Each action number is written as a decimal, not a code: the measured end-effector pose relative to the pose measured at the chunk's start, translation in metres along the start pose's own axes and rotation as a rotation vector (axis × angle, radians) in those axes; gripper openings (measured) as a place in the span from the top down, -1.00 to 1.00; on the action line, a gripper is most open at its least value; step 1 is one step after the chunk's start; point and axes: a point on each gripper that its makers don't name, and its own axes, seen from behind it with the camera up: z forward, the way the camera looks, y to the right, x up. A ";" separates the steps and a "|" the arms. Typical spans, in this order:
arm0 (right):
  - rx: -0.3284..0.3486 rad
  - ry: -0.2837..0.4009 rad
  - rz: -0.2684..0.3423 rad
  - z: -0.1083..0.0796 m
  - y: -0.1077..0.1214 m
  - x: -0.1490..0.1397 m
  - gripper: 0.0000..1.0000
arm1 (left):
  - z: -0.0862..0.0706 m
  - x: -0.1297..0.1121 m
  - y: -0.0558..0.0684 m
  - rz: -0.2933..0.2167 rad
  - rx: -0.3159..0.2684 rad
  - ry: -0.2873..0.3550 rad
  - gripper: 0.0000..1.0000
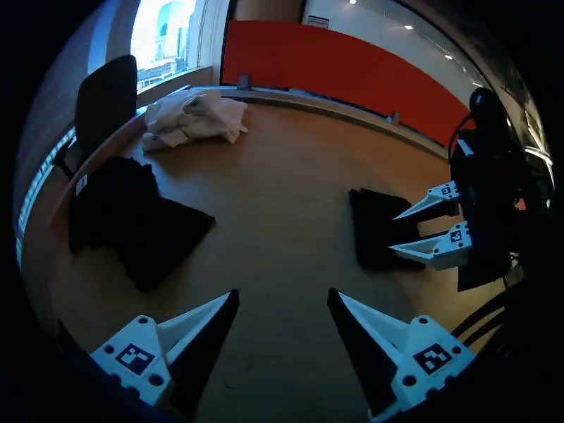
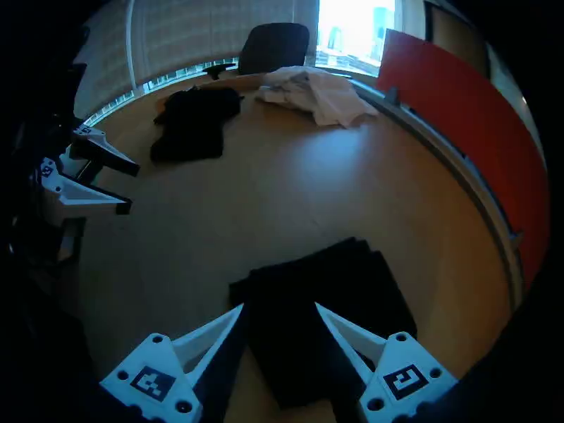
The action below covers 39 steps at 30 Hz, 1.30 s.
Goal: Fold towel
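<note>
Count: 2 claws, 2 black towels, 1 white heap, 1 table, 1 chair, 1 red panel, 1 window.

The left claw (image 1: 281, 295) stands wide open, with its 2 white fingers spread apart. It holds nothing and touches nothing, and bare tabletop shows in the gap. It hovers over the round brown wooden table (image 1: 282, 176).

The right claw (image 2: 280, 309) is also open, its 2 fingers apart. The folded black towel (image 2: 331, 289), a flat rectangular cloth, lies directly beneath and ahead of it, and its near edge fills the gap between the fingers. The fingers straddle the cloth without pinching it. Whether they brush its surface I cannot tell.

Seen from the left claw, the right claw sits ahead and to the right, with its tips over that folded towel. Seen from the right claw, the left claw hangs well off to the left, above bare wood.

Ahead and to the left of the left claw lies the crumpled black towel (image 1: 134, 218), a loose dark heap well apart from both claws. Farther ahead, near the table's far edge, is the white cloth heap (image 1: 194, 116), rumpled and unfolded.

Beyond the table stand the black office chair (image 1: 106, 99), the bright window (image 1: 166, 35) and the long red panel (image 1: 338, 70).
</note>
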 end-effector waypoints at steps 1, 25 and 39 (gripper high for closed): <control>-0.004 -0.001 0.004 -0.001 0.001 -0.002 -0.18 | 0.000 0.000 0.000 0.001 0.000 0.000 -0.87; -0.085 -0.028 0.142 -0.041 0.021 -0.064 -0.20 | 0.005 0.005 0.005 0.023 0.001 -0.002 -0.87; -0.085 -0.058 0.163 -0.039 0.007 -0.090 -0.20 | 0.005 0.005 0.008 0.026 0.000 -0.002 -0.87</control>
